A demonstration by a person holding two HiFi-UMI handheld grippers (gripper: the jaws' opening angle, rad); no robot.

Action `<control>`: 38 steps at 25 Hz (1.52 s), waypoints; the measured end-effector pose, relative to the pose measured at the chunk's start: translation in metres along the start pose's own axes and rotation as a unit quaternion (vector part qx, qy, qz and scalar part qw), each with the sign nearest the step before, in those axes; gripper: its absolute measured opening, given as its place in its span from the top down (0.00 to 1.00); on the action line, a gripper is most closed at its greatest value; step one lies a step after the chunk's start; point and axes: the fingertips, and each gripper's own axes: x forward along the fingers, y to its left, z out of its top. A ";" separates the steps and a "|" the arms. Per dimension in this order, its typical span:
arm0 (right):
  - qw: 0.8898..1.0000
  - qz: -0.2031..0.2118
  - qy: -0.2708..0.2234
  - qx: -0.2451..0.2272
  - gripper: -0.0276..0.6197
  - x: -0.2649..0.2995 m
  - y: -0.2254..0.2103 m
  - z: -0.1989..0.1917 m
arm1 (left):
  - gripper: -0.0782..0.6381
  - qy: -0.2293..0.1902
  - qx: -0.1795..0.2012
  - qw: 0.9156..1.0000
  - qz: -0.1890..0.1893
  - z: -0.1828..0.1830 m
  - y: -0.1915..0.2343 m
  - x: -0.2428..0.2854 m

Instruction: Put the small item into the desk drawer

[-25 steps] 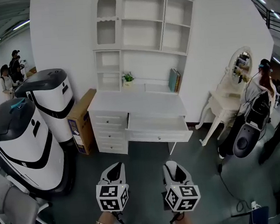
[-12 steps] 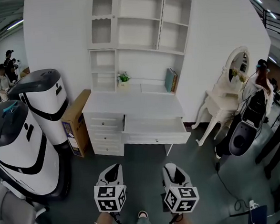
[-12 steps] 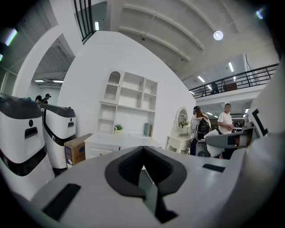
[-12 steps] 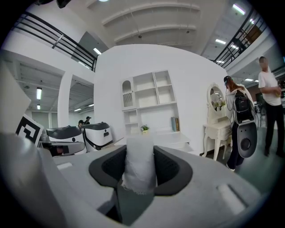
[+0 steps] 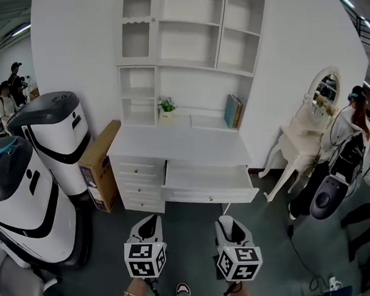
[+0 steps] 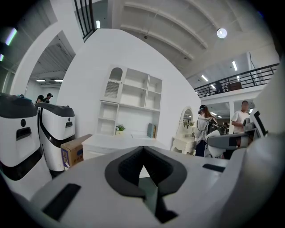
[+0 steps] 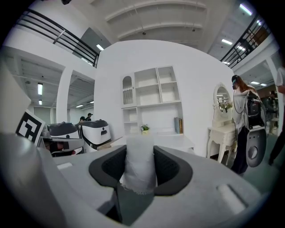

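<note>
A white desk (image 5: 178, 141) with a shelf hutch stands against the far wall, several steps ahead. Its wide middle drawer (image 5: 206, 182) is pulled open and looks empty. My right gripper (image 5: 228, 223) is held low in front of me, shut on a small white roll (image 7: 140, 164) that stands upright between its jaws. My left gripper (image 5: 149, 225) hangs beside it, its jaws closed together (image 6: 143, 156) with nothing between them. Both grippers are well short of the desk.
Two large white-and-black robots (image 5: 53, 136) (image 5: 18, 200) and a cardboard box (image 5: 98, 164) stand left of the desk. A white dressing table (image 5: 307, 139), a person (image 5: 354, 126) and a dark machine (image 5: 327, 197) are at right. A plant (image 5: 165, 105) and book (image 5: 233, 111) sit on the desk.
The view has shifted as I walk: the desk sits slightly nearer and more central, and a shoe shows at the bottom edge. Both grippers keep their pose and hold.
</note>
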 end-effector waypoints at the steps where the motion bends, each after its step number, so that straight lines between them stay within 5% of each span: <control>1: 1.000 0.001 0.001 -0.001 0.70 0.009 -0.004 0.004 | 0.89 0.000 -0.001 1.000 0.001 0.003 0.001 0.009; 22: 0.999 0.025 0.013 -0.015 0.70 0.158 -0.084 0.046 | 0.89 0.007 -0.019 0.999 0.040 0.032 0.028 0.165; 38: 1.000 -0.009 0.016 0.007 0.70 0.232 -0.135 0.059 | 0.89 0.017 -0.003 1.000 0.007 0.054 0.025 0.265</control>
